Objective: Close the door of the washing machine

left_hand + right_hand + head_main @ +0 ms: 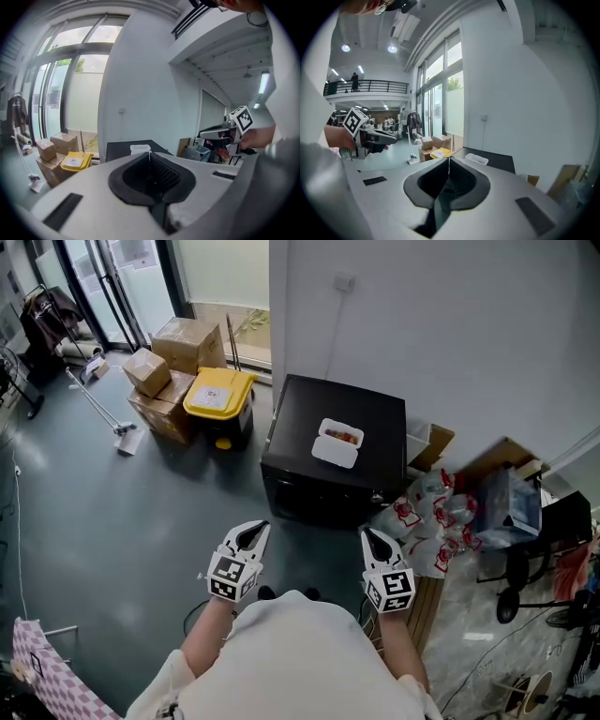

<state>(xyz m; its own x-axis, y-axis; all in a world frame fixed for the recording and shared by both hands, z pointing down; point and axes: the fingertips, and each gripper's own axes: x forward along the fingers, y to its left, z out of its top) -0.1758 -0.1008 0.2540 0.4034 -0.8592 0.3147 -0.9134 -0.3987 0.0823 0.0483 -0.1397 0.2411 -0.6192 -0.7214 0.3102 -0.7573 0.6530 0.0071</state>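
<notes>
Left gripper (253, 531) and right gripper (371, 536): my jaws together, empty. The washer door (314, 502) looks rigid; I'd push its free edge.

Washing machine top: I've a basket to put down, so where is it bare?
The washing machine is bare left of the white container; the floor before the yellow bin is open too. Right of the machine, bags crowd the floor.

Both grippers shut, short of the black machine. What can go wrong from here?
The white container sits on the washing machine; a hard door shove may jolt it off.
The red-and-white bags crowd its right side near the right gripper, which might snag them.
Its dark front hides the door's position.
</notes>
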